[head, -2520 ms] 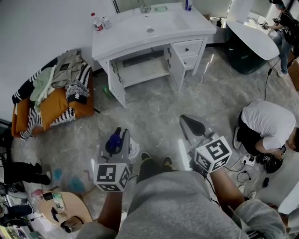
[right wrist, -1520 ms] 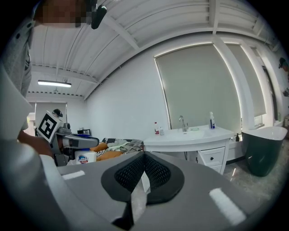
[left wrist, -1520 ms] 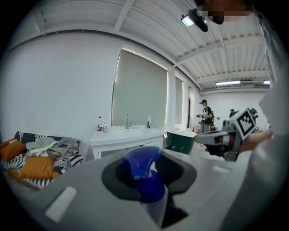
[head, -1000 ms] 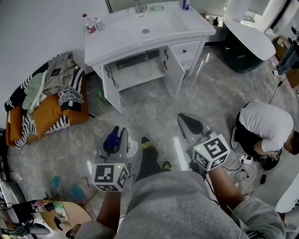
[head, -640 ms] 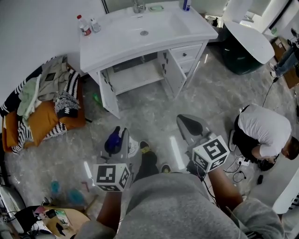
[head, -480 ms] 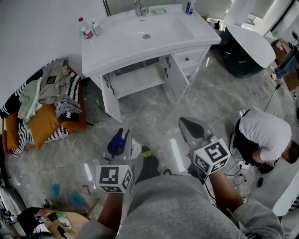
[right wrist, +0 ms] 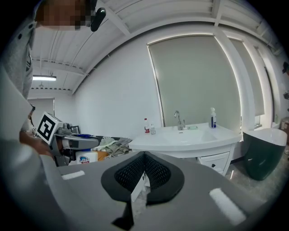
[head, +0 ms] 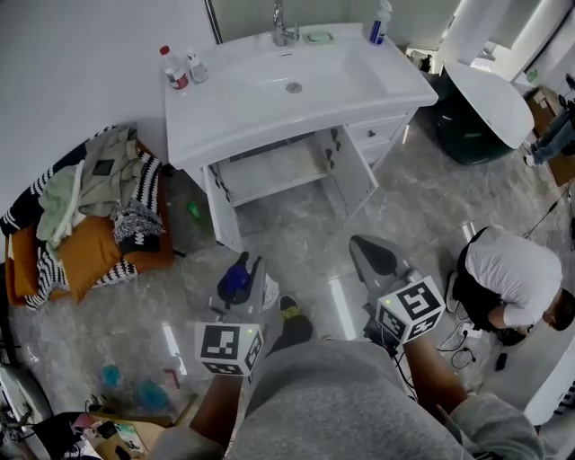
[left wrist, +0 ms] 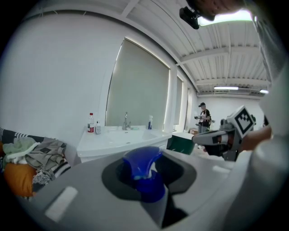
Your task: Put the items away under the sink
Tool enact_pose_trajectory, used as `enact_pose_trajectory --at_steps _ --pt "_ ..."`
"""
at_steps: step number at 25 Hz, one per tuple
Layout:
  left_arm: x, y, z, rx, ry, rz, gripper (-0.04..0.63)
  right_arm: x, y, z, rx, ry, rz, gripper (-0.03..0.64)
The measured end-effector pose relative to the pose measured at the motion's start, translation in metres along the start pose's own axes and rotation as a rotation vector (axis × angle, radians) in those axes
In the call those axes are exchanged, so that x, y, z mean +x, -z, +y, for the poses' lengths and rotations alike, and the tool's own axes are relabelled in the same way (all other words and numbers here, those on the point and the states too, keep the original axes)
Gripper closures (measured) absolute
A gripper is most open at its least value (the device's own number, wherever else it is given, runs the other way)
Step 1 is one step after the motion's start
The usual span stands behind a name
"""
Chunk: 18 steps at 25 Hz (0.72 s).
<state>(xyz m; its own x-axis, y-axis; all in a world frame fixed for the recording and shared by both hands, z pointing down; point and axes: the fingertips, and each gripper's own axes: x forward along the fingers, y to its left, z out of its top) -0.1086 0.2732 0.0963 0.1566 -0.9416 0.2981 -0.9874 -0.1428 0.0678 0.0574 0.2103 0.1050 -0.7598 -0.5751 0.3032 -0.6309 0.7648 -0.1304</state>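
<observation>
A grey marbled floor (head: 301, 229) and a white wall are seen around a white sink cabinet (head: 269, 103).

Nearest, 2 grippers are held out over the floor, each with a marker cube at its back. The left gripper (head: 248, 286) is clamped on a spray bottle (left wrist: 141, 169), whose blue trigger head is seen sticking up between the jaws. The right gripper (head: 375, 259) is held just beside it, well apart from the cabinet; its jaws are pressed together and nothing is seen between them. A shoe (head: 289, 308) is seen on the floor between the 2 grippers.

Further on, the space under the sink (head: 274, 169) is seen open, with 2 doors swung outward, 1 at the left (head: 221, 208) and 1 at the right (head: 352, 171). A shelf is seen inside. 2 drawers (head: 382, 137) are set at the right of the opening. A small green thing (head: 196, 212) is seen on the floor just beside the left door.

On the counter, 2 small bottles (head: 172, 68) are stood at the left back corner, a tap (head: 281, 25) at the middle back, and a pump bottle (head: 381, 20) at the right back.

A pile of clothes (head: 90, 202) is heaped at the left, a dark green tub (head: 485, 103) is placed at the right, and a crouching person in a white shirt (head: 505, 268) is seen beside it.
</observation>
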Motion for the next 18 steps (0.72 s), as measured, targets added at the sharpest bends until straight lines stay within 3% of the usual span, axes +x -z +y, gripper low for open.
enact_pose_trajectory --at_steps 18 --pt "0.035 -0.01 0.071 0.004 0.009 0.001 0.502 0.078 -0.025 0.01 -0.001 0.002 0.002 0.621"
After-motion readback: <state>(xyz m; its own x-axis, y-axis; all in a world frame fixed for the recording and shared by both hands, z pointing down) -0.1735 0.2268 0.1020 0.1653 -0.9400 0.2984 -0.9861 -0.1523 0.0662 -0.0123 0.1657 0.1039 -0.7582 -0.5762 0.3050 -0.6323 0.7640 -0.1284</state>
